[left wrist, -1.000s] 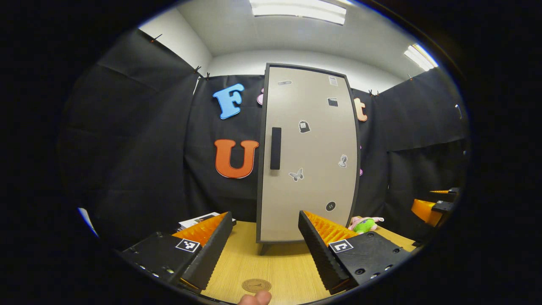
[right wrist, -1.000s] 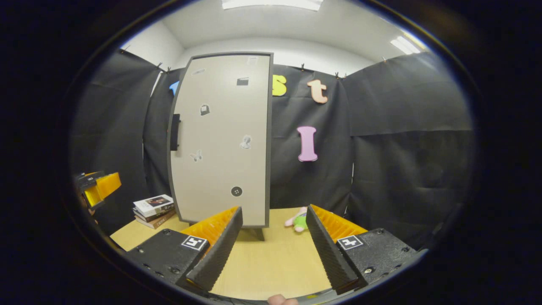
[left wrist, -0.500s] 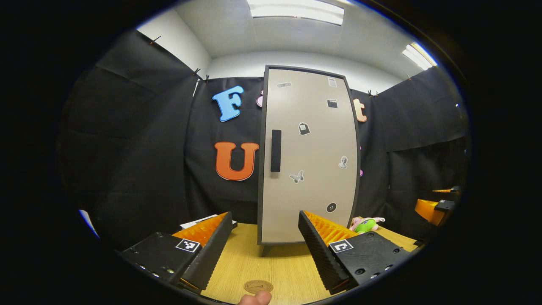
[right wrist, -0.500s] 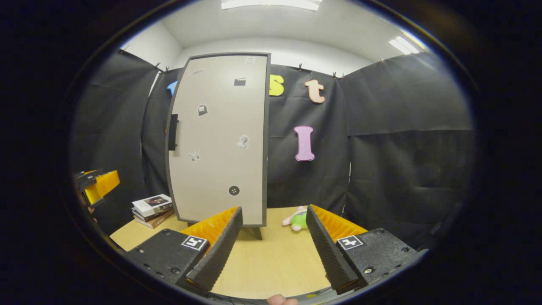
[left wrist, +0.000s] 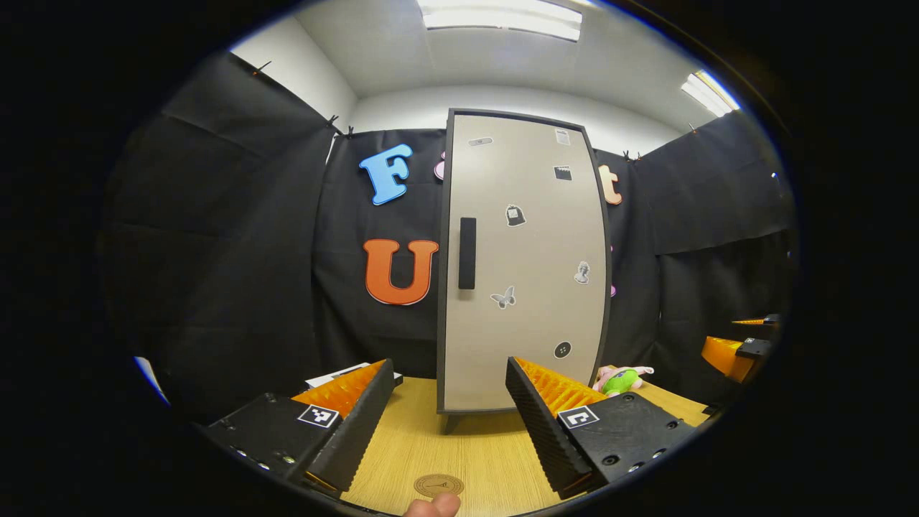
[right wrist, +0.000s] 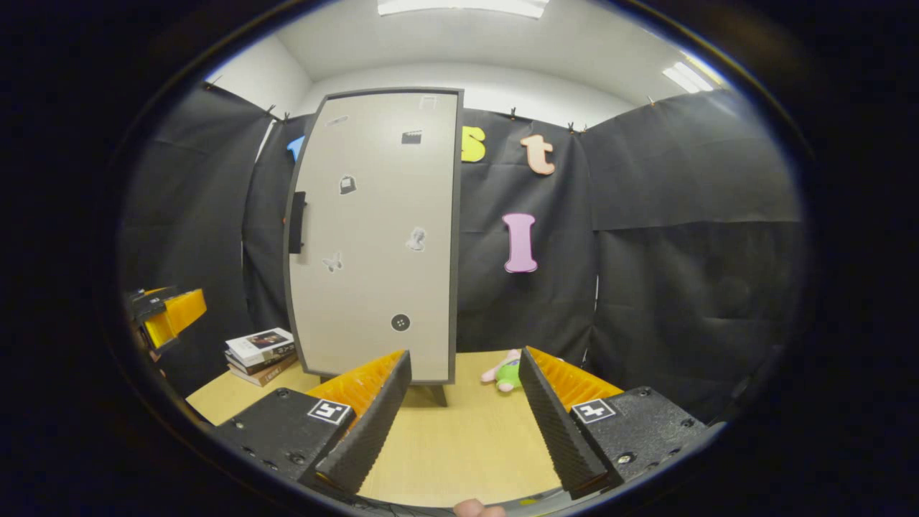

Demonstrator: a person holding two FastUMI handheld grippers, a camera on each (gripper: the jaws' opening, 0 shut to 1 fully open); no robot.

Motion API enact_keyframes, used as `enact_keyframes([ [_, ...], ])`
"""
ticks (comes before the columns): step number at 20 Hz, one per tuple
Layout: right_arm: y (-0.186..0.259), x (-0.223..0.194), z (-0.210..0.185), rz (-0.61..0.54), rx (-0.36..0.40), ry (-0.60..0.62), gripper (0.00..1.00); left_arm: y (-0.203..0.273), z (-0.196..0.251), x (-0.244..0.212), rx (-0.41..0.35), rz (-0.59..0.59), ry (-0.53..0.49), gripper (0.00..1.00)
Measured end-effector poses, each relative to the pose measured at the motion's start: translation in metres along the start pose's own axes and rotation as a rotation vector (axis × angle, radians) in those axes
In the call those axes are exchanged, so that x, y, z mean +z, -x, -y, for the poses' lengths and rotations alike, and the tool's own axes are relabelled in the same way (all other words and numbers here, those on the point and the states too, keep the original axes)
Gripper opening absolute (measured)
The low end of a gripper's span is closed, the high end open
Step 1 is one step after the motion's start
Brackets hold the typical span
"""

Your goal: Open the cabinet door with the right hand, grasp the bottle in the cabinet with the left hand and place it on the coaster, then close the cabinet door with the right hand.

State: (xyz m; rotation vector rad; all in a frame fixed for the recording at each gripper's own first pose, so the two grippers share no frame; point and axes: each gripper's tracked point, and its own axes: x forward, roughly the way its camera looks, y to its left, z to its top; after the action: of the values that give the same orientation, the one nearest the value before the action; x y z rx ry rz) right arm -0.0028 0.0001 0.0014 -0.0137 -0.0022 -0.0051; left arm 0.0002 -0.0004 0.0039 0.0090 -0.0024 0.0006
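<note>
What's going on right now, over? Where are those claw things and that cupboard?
Left gripper and right gripper open, holding nothing. Cabinet door shut, handle untouched. Coaster bare. Nothing in the way.

Left tongs (left wrist: pixel 449 384) spread wide and empty, right tongs (right wrist: pixel 463 377) likewise

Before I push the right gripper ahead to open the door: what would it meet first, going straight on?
Probably the cabinet near its lower right corner, not the handle, which sits far left. The open right gripper has bare table ahead; depth is unclear.
</note>
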Motion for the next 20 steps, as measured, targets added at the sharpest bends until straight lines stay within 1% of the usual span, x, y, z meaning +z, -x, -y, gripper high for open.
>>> enact_keyframes([
  [5,-0.007,0.006,-0.009,0.002,0.035,0.011,0.97,0.0,-0.001,0.0,0.008,-0.001,-0.005,0.95],
  [8,-0.018,0.018,-0.025,0.016,0.087,0.03,0.97,0.002,0.001,0.0,0.007,-0.003,-0.005,0.95],
  [12,-0.051,0.048,-0.071,0.041,0.221,0.081,0.97,0.004,0.002,0.004,0.005,-0.001,-0.008,0.95],
  [15,-0.081,0.067,-0.119,0.037,0.337,0.065,0.97,0.008,0.002,0.005,0.006,0.001,-0.002,0.95],
  [17,-0.103,0.08,-0.147,0.038,0.384,0.057,0.97,0.011,0.001,0.003,0.007,-0.002,-0.006,0.95],
  [20,-0.137,0.096,-0.185,0.047,0.424,0.032,0.97,0.015,-0.001,0.003,0.016,-0.009,-0.01,0.95],
])
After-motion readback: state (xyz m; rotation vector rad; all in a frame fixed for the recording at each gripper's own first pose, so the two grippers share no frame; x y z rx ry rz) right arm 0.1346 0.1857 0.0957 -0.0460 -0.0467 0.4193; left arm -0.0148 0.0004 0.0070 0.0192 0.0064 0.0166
